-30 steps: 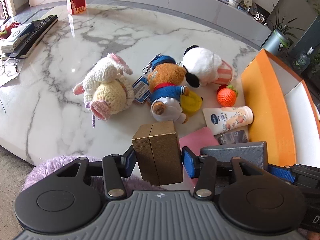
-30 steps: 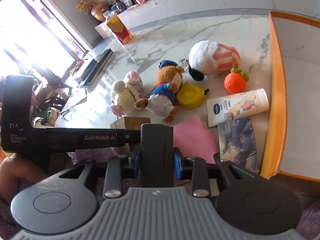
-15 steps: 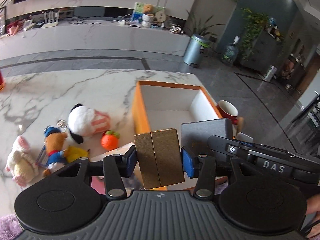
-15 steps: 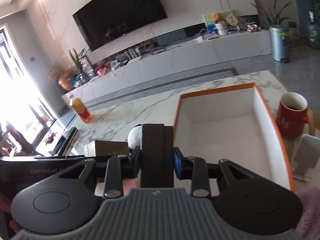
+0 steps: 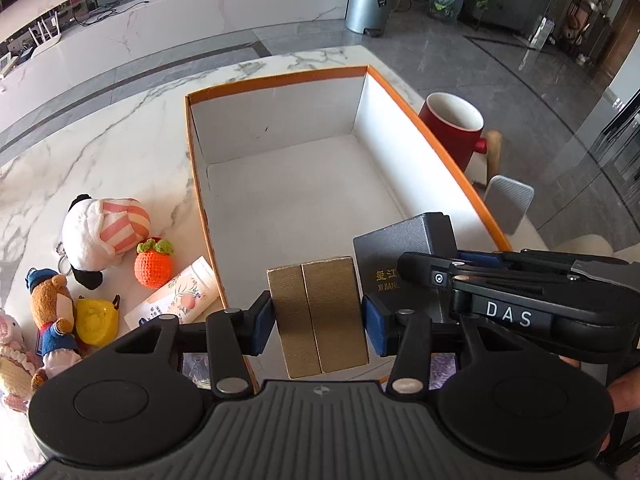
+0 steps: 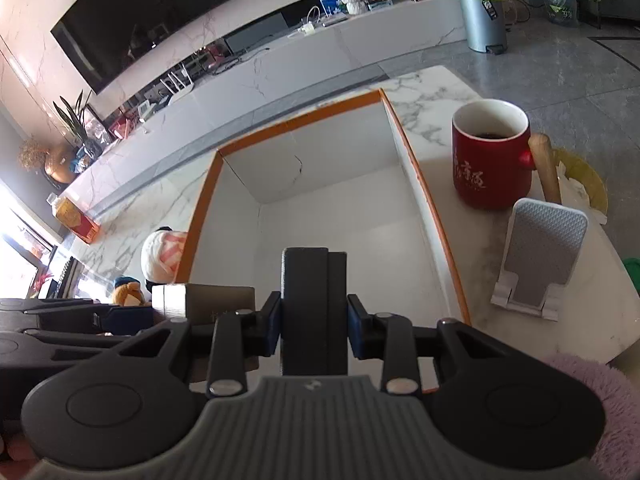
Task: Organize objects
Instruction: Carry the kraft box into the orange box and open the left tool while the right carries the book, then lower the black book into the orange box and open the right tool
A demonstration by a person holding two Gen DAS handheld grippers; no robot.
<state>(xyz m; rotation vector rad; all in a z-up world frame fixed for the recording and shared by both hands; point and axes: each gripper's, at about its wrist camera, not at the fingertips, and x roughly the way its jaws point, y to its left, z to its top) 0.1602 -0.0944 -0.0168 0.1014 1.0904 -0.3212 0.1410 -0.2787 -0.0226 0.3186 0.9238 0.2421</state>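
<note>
Two small boxes are held over the near end of the orange-rimmed box (image 5: 276,80), one in each gripper. A gold box (image 5: 318,314), ribbed in texture and split by a vertical seam down its middle, is clamped between the blue pads of the left gripper (image 5: 318,316) at the lower centre of the left wrist view. To its right in that view, a dark grey box (image 5: 404,256) with gold lettering on its face is seen pinched by the right gripper (image 5: 432,280), whose side is marked "DAS". In the right wrist view the same dark grey box (image 6: 314,308) is seen edge-on, upright, gripped at lower centre by the right gripper (image 6: 314,328), with the gold box (image 6: 208,302) at its left.

The orange-rimmed box (image 6: 300,120) is shown with white inner walls and a bare white floor. At the left of the left wrist view, on the marble table (image 5: 100,140), a panda plush (image 5: 100,232), a crocheted orange fruit (image 5: 154,264), a lotion tube (image 5: 176,296), a yellow toy (image 5: 96,320) and a bear plush (image 5: 54,312) are laid close together. A red mug (image 6: 490,152) and a grey phone stand (image 6: 540,252) are placed right of the box.
</note>
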